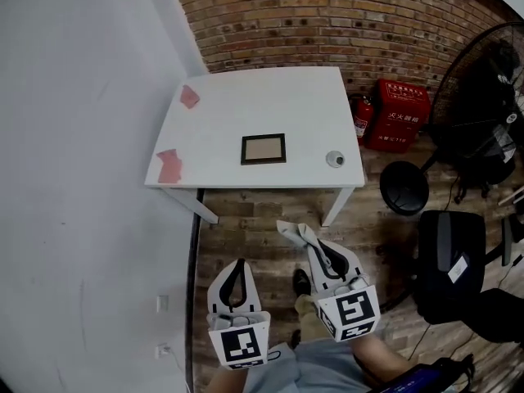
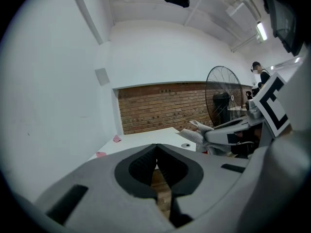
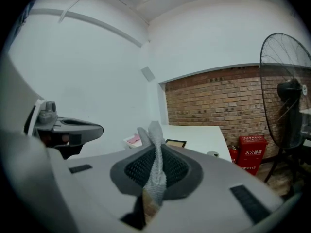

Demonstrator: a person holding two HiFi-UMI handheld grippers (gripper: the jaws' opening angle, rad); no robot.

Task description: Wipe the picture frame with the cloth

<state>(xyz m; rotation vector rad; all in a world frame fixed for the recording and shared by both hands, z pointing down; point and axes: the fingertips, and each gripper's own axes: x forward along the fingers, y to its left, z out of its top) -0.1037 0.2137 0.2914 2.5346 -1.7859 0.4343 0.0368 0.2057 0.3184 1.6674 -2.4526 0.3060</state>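
Approach stage, by the look of it; no wiping begun. Small dark-edged rectangular picture frame [image 1: 264,149] lying flat near the six o'clock edge of the white rectangular table [image 1: 278,97], well apart from both tools. Grey woven cloth [image 3: 155,165] clenched in the right gripper [image 1: 313,250], with a tuft poking out beyond the tips toward eleven o'clock. Closed on nothing, pads meeting: the left gripper [image 1: 238,264], low at seven o'clock of the head view. Two pink paper scraps [image 1: 170,166] at the table's nine and ten o'clock; a small round grey object [image 1: 335,159] at three o'clock of the frame, near it.

To do this well: step in close first, then come down on the frame with the free tuft laid flat rather than the hard jaw tips, sparing the glass. Probably worth pinning a frame corner with the empty left tool against likely sliding. Stroke from nine o'clock across to three, lifting off short of the round object.
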